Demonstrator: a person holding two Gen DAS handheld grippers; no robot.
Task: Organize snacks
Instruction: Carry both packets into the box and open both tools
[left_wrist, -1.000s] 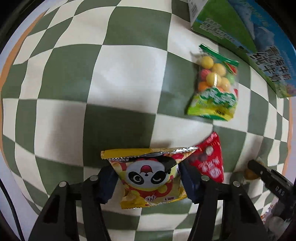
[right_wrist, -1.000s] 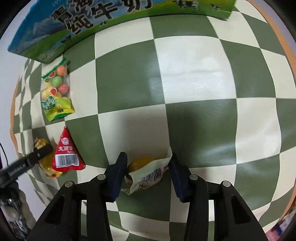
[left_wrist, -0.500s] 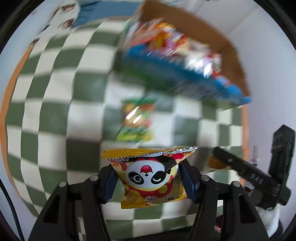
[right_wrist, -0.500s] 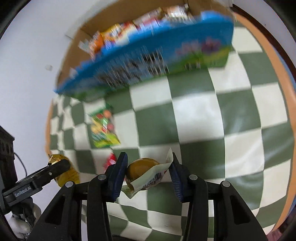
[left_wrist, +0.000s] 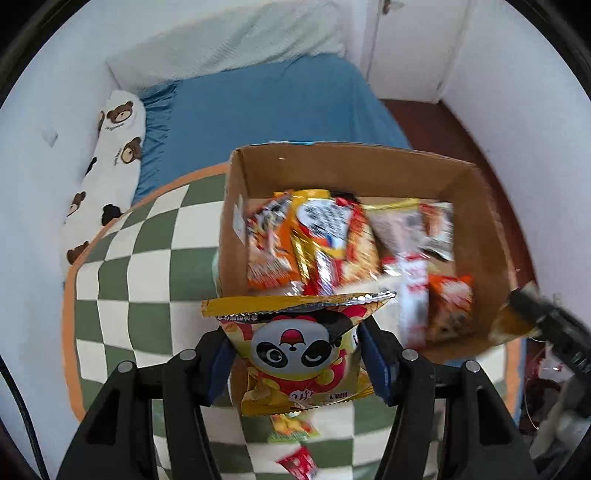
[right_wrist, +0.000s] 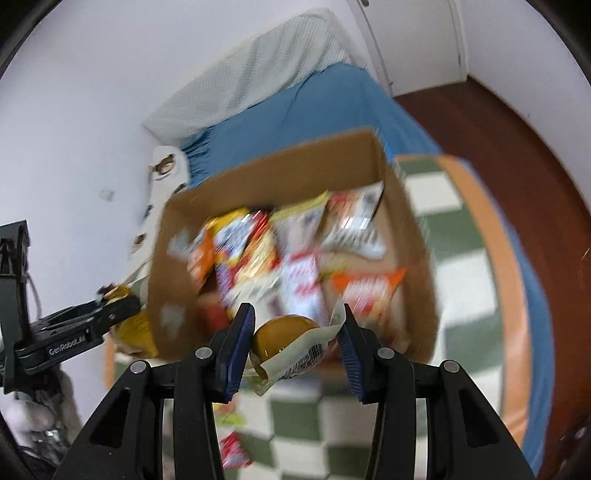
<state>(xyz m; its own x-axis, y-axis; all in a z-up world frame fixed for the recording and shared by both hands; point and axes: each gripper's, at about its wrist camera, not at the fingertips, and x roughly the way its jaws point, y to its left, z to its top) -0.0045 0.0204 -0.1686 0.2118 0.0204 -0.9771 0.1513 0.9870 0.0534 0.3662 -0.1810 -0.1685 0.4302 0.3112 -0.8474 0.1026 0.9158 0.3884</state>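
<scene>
My left gripper (left_wrist: 295, 354) is shut on a yellow panda snack bag (left_wrist: 295, 350), held in the air at the near edge of an open cardboard box (left_wrist: 476, 192). The box holds several snack packets (left_wrist: 332, 236). My right gripper (right_wrist: 293, 347) is shut on a wrapped golden bun (right_wrist: 284, 336), held at the box's near wall (right_wrist: 173, 295); the box's packets (right_wrist: 295, 251) are blurred. The right gripper shows at the right edge of the left wrist view (left_wrist: 546, 325). The left gripper shows at the left of the right wrist view (right_wrist: 92, 325).
The box stands on a green-and-white checkered cloth (left_wrist: 147, 266). A green candy bag (left_wrist: 291, 428) and a red packet (left_wrist: 299, 461) lie on the cloth below my grippers. A blue bed (left_wrist: 258, 107) and a bear-print pillow (left_wrist: 107, 177) lie behind.
Both grippers have lifted their snacks off the cloth and tilted up toward the box. The box's inside is now in view; before I looked down on the cloth.
</scene>
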